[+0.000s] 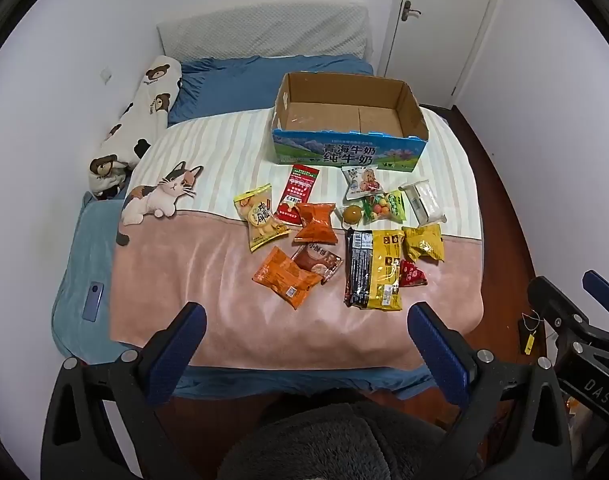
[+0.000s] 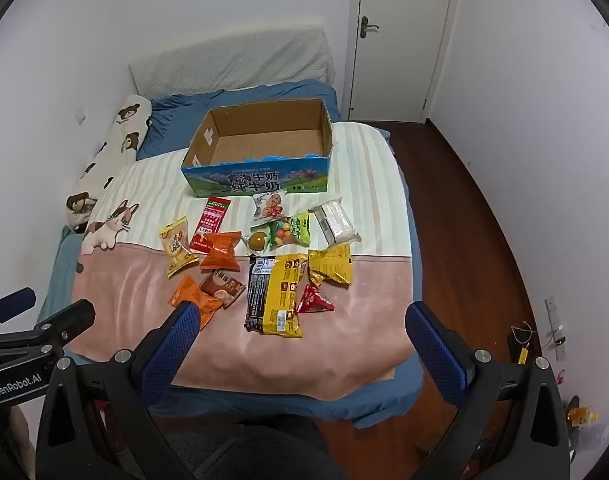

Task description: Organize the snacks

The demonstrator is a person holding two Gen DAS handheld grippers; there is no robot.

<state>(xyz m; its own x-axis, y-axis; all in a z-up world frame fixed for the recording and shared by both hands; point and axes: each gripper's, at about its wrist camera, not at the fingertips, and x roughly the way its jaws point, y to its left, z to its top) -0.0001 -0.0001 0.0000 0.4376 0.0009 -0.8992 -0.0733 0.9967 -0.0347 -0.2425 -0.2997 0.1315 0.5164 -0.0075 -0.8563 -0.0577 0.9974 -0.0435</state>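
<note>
nearest, the left gripper (image 1: 306, 330) and the right gripper (image 2: 300, 330) hover over the near edge of the bed with their jaws spread wide, nothing between the blue pads. beyond them the snacks lie loose on the pink blanket (image 1: 176, 280), none of them in a container. in the near row sit an orange packet (image 1: 284, 278) on the left, a brown packet (image 1: 318, 265) touching its far right corner, then a long black packet (image 1: 358, 266) side by side with a yellow packet (image 1: 386, 268), and a small red triangular packet (image 1: 412, 274) just right of those. farther on lie a yellow biscuit bag (image 1: 260, 216), a red sachet (image 1: 298, 194), another orange bag (image 1: 316, 222), a clear bag of coloured candies (image 1: 378, 206), a white bag with a dog picture (image 1: 362, 180) and a white pack (image 1: 422, 202) at the right. farthest, on the striped cover, stands the open cardboard box (image 1: 346, 152) with a blue printed front; its brown floor is bare, no snack inside. a blue pillow (image 1: 232, 84) lies behind it.
</note>
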